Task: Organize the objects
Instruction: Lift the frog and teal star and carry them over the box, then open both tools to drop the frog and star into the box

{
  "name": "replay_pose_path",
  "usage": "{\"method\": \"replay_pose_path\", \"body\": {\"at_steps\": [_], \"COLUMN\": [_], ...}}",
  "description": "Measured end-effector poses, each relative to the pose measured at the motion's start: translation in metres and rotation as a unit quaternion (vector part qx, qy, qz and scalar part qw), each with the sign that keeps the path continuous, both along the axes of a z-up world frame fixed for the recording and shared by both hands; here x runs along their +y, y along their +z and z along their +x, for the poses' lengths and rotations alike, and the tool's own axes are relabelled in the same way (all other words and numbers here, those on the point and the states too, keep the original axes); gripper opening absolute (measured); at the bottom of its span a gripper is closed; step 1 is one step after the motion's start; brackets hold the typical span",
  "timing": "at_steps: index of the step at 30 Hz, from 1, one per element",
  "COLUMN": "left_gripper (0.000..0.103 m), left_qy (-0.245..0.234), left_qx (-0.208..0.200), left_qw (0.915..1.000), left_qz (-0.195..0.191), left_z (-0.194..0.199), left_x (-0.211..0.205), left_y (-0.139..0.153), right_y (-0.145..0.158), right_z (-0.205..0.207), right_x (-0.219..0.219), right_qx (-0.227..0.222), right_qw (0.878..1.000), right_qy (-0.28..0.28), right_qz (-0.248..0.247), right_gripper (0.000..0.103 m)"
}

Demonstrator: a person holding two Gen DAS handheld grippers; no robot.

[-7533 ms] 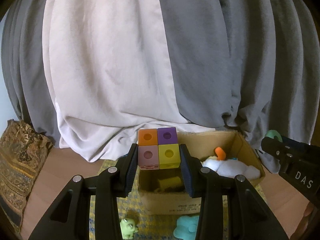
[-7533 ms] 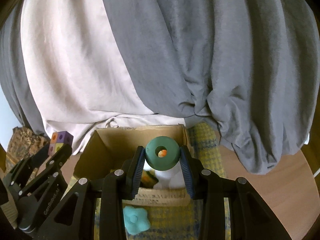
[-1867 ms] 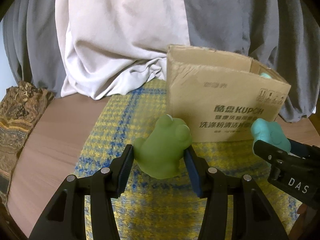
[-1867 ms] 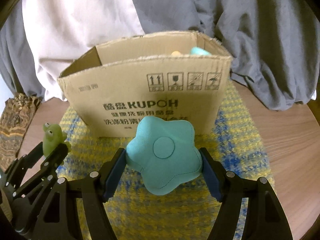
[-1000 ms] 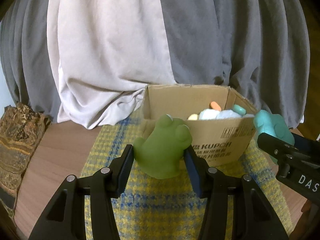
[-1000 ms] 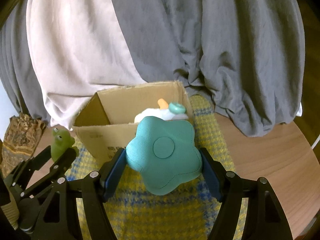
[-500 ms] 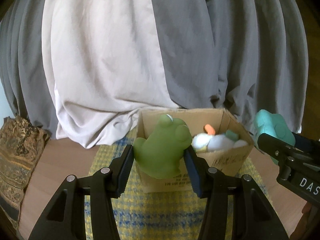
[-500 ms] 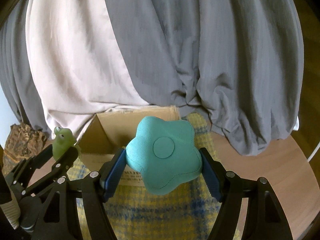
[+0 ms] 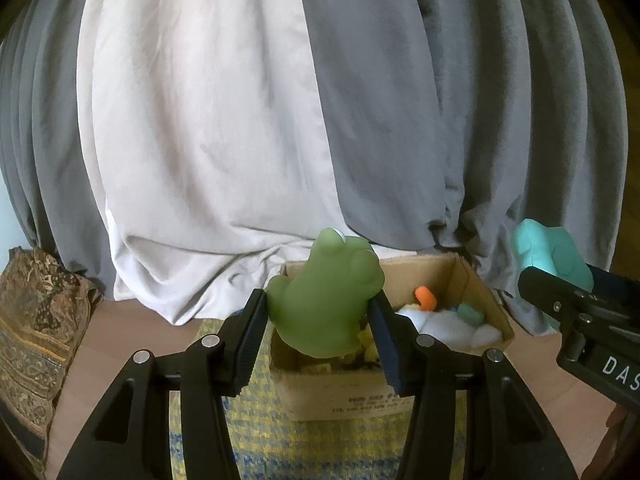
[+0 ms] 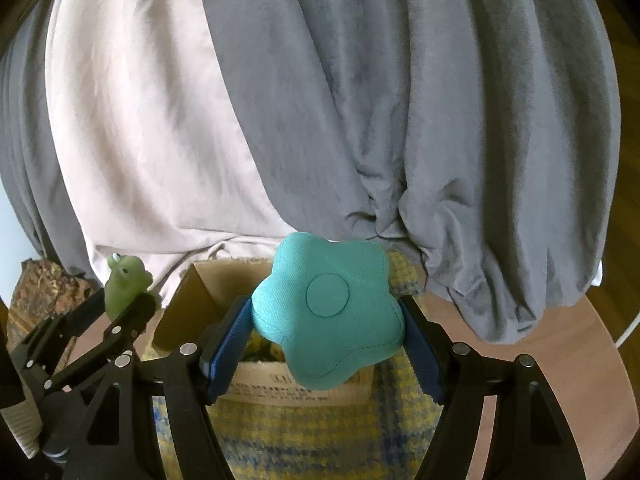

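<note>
Carrying step: left gripper (image 9: 320,320) clenched on green frog (image 9: 326,300), right gripper (image 10: 326,328) on teal star cushion (image 10: 328,316), both above cardboard box (image 9: 464,276) rim. Next, probably: lower, release inside.

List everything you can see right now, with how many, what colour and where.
Frog toy: one, green, clamped in the left gripper above the box.
Star cushion: one, teal, clamped in the right gripper above the box.
Cardboard box: one, brown, open, standing on the mat.
Toys in the box: a white soft toy with an orange part, a small teal piece, yellow bits partly hidden.
Mat: one, yellow and blue check, under the box.
Table: one, brown wood.
Curtains: white and grey, behind the table.
Patterned cloth: one, brown, far left.
Left gripper: black, blue pads.
Right gripper: black, blue pads.
</note>
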State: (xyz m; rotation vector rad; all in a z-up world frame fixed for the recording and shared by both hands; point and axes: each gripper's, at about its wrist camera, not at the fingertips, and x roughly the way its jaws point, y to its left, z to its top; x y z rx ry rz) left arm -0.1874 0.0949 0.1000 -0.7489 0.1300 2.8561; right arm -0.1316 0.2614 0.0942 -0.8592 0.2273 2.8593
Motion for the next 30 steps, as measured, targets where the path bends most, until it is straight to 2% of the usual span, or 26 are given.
{"method": "replay_pose_path", "body": {"at_steps": [9,21,25,28,30], "left_gripper": [0.051,0.051,0.052,0.073,0.077], "left_qy": [0.007,0.006,0.001,0.009,0.021], "left_qx": [-0.006,-0.028,-0.037,-0.03,-0.024], "left_qw": [1.0,0.9996,0.9993,0.9994,0.9994], "left_qz": [-0.002,-0.003,-0.006,-0.01,-0.014], "left_z": [-0.029,-0.064,-0.068,-0.067,-0.066], "left_x": [0.005,0.011,0.013,0.013,0.012], "left_y": [0.002,-0.01,-0.016,-0.017,-0.017], "right_y": [0.002,-0.017,-0.022,-0.022,-0.022], "right_z": [-0.028,-0.07,-0.071,-0.072,-0.072], "right_x": [0.005,0.015,0.015,0.019,0.024], "right_qx": [-0.009,-0.046,-0.05,-0.05,-0.046], "right_qw": [1.0,0.999,0.998,0.999,0.999], "right_qy": [0.003,0.012,0.013,0.001,-0.007], "right_qz": [-0.002,-0.02,-0.021,-0.02,-0.026], "right_gripper": [0.072,0.073,0.077,0.084,0.09]}}
